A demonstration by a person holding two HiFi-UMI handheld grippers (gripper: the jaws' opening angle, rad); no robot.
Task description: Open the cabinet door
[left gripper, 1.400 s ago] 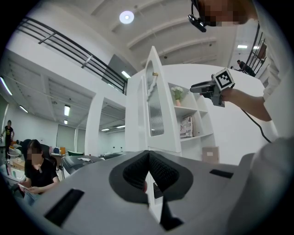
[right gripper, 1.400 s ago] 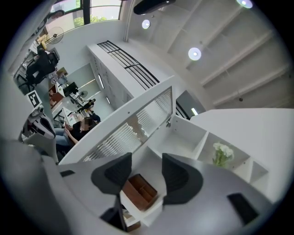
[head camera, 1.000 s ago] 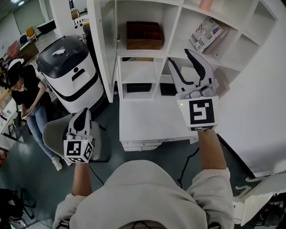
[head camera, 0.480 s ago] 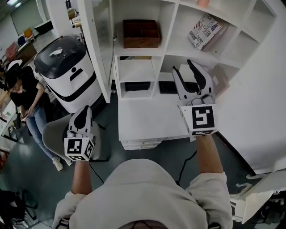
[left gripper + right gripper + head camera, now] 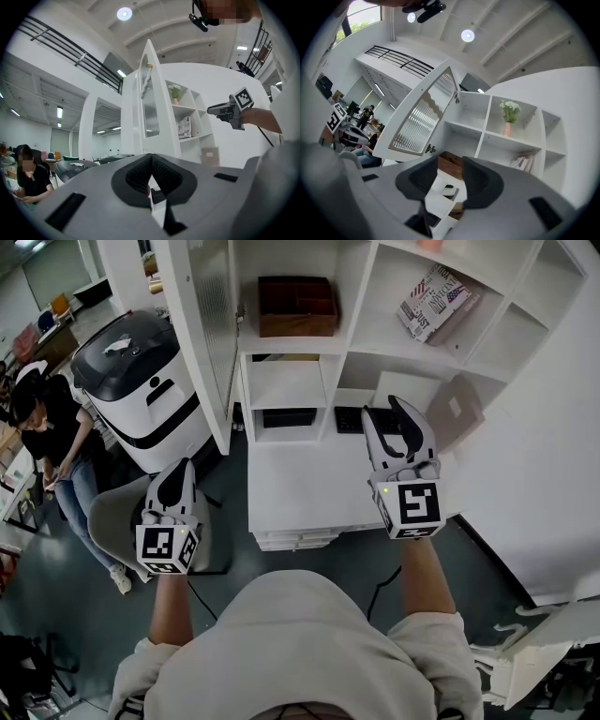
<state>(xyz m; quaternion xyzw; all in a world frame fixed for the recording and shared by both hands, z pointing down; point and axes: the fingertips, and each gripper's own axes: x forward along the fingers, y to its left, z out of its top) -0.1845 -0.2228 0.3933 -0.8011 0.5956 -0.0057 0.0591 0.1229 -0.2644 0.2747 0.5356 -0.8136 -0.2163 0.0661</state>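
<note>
Cabinet door point(image 5: 419, 119): white matt frame, ribbed glass panel; shelf unit point(image 5: 300, 493) same smooth matt white. Box point(image 5: 296, 306) looks like brown wood. Right gripper point(image 5: 450, 180) shell grey matt plastic, pads point(image 5: 480, 180) black and rough-textured; hoodie point(image 5: 300, 643) soft cloth.

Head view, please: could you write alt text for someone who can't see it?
Seen from above, a person in a pale hoodie holds two claws before a white shelf cabinet whose glass-panelled door already stands open at left. The right claw, open and empty, its jaws having just closed a little, points at the cabinet; the left claw is shut.
</note>
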